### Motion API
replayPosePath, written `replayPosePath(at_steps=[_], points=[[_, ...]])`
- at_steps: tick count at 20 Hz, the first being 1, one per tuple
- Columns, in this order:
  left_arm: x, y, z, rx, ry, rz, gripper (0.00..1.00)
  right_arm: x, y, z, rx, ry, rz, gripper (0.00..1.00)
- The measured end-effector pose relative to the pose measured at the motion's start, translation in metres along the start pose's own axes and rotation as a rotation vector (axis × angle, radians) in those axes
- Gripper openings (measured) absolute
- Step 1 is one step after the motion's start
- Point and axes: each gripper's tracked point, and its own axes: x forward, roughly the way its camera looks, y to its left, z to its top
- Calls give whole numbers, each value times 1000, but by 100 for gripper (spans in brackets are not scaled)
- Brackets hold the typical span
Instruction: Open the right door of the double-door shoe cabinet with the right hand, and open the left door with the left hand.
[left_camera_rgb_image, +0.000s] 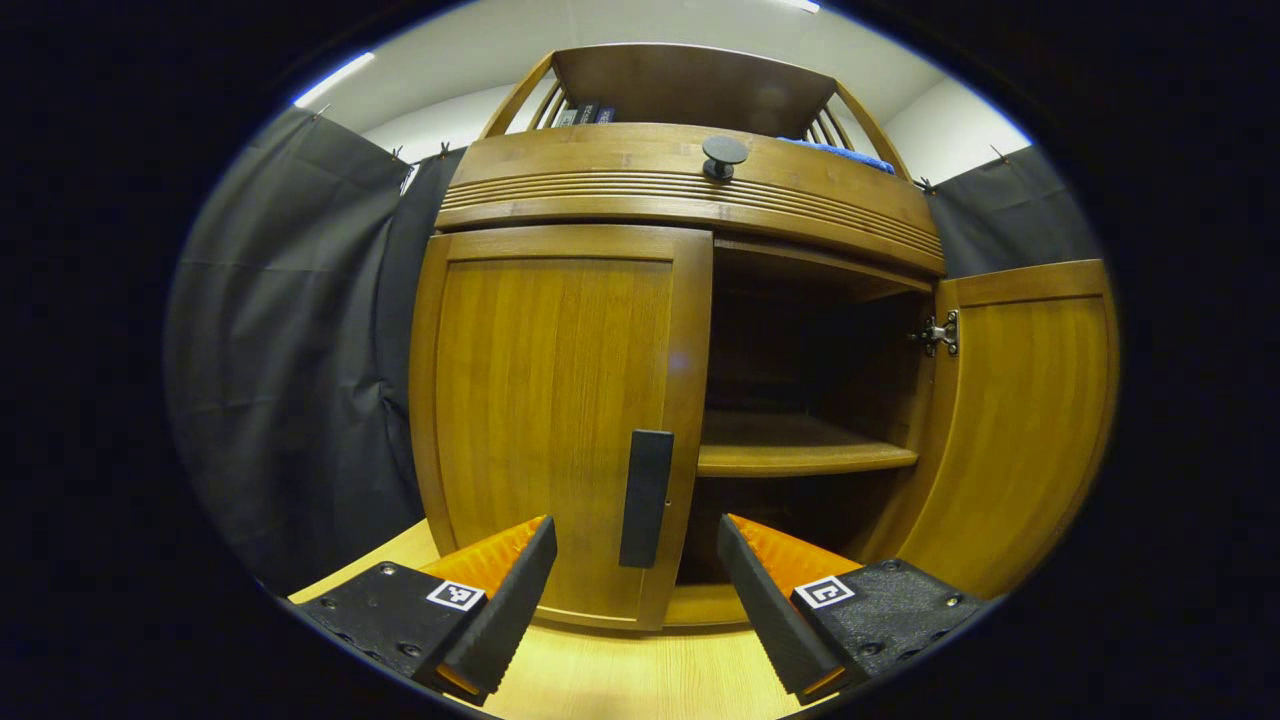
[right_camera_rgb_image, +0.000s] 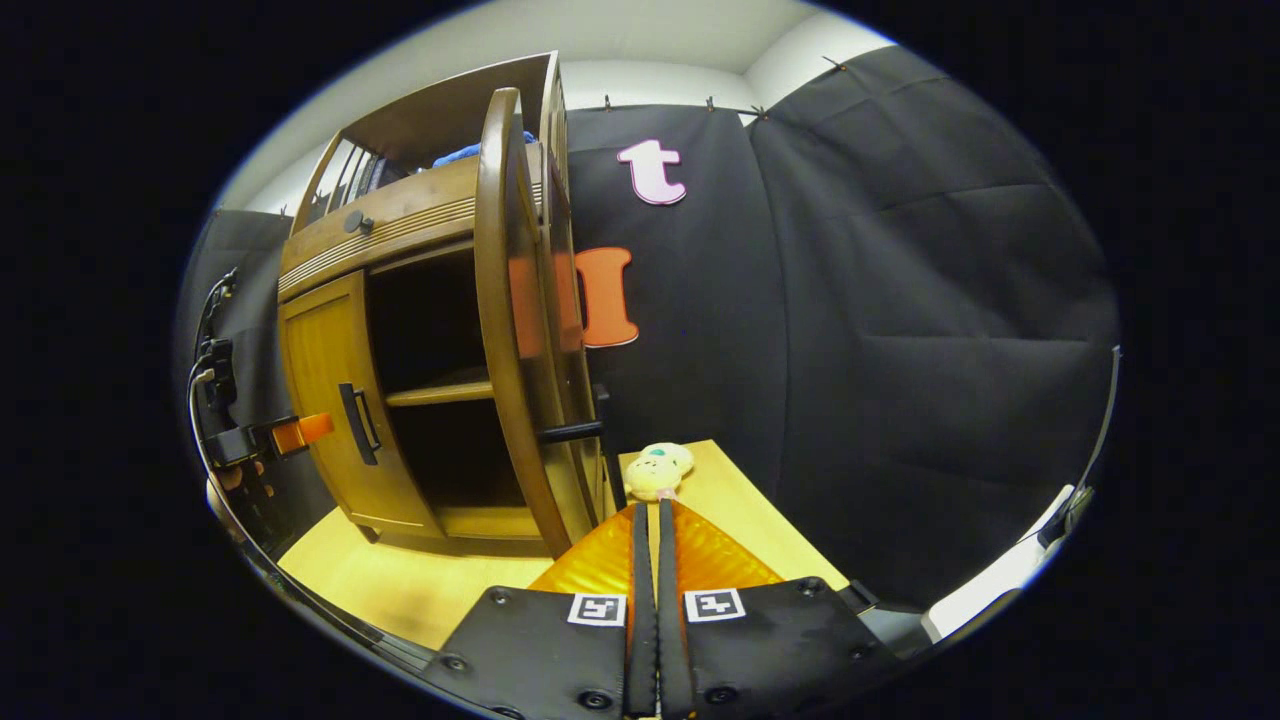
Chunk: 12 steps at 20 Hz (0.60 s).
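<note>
The wooden shoe cabinet (left_camera_rgb_image: 690, 190) stands on a light table. Its left door (left_camera_rgb_image: 555, 400) is closed, with a dark vertical handle (left_camera_rgb_image: 646, 497) near its inner edge. Its right door (left_camera_rgb_image: 1030, 400) is swung wide open, baring a shelf (left_camera_rgb_image: 800, 455). My left gripper (left_camera_rgb_image: 637, 560) is open just in front of the left door's handle, one finger on each side, not touching it. In the right gripper view the open right door (right_camera_rgb_image: 510, 330) shows edge-on with its handle (right_camera_rgb_image: 570, 432) sticking out. My right gripper (right_camera_rgb_image: 650, 520) is shut and empty, just right of that door. The left gripper (right_camera_rgb_image: 290, 435) shows by the left door's handle (right_camera_rgb_image: 358, 422).
A small plush toy (right_camera_rgb_image: 658, 470) lies on the table (right_camera_rgb_image: 740, 510) right of the cabinet, just beyond my right gripper's tips. A round dark knob (left_camera_rgb_image: 723, 155) sits on the cabinet's top drawer. Black cloth walls surround the table. A hand (right_camera_rgb_image: 245, 485) holds the left gripper.
</note>
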Motion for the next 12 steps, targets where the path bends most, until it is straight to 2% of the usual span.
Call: replayPosePath(at_steps=[4,5,7,9,10,12], points=[[20,-2,-9,15,11,-9,97,-3,-10,7,9,-23,-30,9],[26,-3,-13,11,20,-11,97,-4,-14,7,14,-26,-42,0],[37,-3,-24,-8,45,-8,98,-6,-21,7,28,-26,-60,23],[48,-2,-25,-4,47,-5,97,-9,-29,7,37,-28,-88,19],[53,-1,-24,8,40,-2,97,-10,-34,7,38,-30,-104,7],[58,2,-26,30,28,2,97,-12,-38,3,40,-19,-120,21]])
